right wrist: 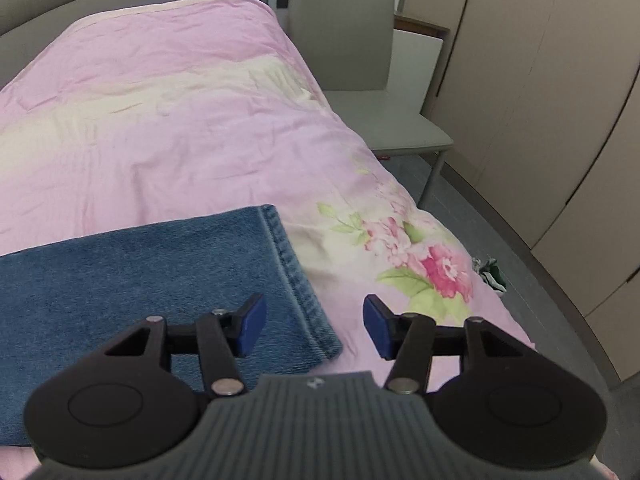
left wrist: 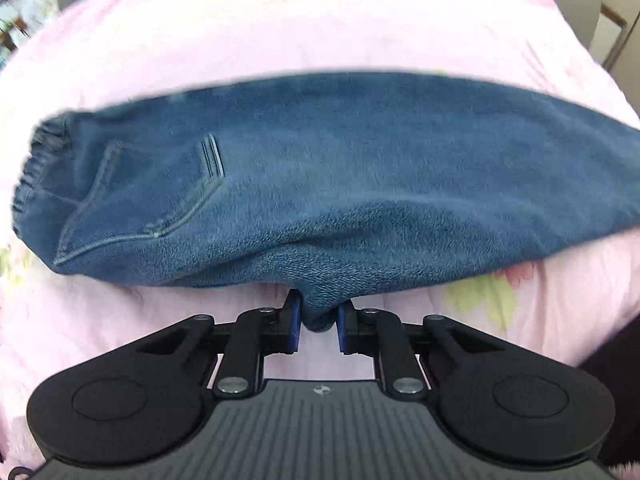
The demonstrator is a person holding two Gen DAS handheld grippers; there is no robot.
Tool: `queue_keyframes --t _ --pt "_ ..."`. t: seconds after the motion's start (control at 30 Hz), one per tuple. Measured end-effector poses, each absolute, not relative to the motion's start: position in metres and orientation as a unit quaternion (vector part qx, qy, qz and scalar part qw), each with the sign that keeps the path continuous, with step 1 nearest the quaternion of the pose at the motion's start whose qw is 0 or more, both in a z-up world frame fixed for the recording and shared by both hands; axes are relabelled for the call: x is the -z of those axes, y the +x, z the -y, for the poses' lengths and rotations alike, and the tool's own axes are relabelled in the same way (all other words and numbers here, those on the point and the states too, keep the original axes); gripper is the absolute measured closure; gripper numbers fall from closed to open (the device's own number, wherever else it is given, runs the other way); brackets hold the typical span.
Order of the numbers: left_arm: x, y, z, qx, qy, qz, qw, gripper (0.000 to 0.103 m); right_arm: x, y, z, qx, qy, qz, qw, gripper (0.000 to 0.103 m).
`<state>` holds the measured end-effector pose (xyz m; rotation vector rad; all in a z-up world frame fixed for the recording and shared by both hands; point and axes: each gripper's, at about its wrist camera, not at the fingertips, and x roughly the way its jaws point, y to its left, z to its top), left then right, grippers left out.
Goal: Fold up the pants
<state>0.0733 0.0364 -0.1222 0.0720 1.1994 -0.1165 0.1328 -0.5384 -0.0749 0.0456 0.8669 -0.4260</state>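
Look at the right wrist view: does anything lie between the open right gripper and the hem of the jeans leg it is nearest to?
Nothing visible does. The right gripper is open just above the hem of the jeans, with only the pink bedspread beneath. The left gripper already pinches the jeans' near edge.

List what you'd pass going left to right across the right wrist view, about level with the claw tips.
Blue denim pants leg → its stitched hem → open right claw above the hem corner → pink floral bedspread → small green-and-white item on the grey floor → beige wardrobe doors.
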Motion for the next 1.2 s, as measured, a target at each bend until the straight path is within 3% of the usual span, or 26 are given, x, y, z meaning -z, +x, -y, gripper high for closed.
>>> queue_keyframes --t 0.3,0.37,0.5,0.57,0.8,0.87,1.2 --pt "0.179 0.108 -0.046 0.052 -0.008 -0.663 0.747 0.085 0.065 0.151 0.457 0.108 -0.022 -0.422 0.9 0.051" --pt "0.179 0.111 -0.049 0.059 -0.012 -0.674 0.736 0.084 0.064 0.152 0.441 0.09 -0.032 -0.423 0.901 0.039" --pt "0.165 0.108 -0.054 0.076 -0.008 -0.688 0.722 0.081 0.062 0.152 0.415 0.059 -0.054 -0.424 0.902 0.037" --pt "0.149 0.1 -0.059 0.089 -0.004 -0.672 0.735 0.072 0.063 0.152 0.402 0.043 -0.062 -0.428 0.901 0.037" --pt "0.087 0.089 -0.088 0.131 -0.007 -0.599 0.79 0.065 0.069 0.161 0.356 -0.005 -0.072 -0.442 0.894 0.036" --pt "0.075 0.093 -0.097 0.129 -0.009 -0.571 0.811 0.058 0.073 0.166 0.342 -0.018 -0.073 -0.447 0.892 0.036" --pt "0.108 0.153 -0.138 0.036 -0.049 -0.537 0.841 0.056 0.105 0.192 0.259 -0.108 -0.087 -0.478 0.867 0.037"
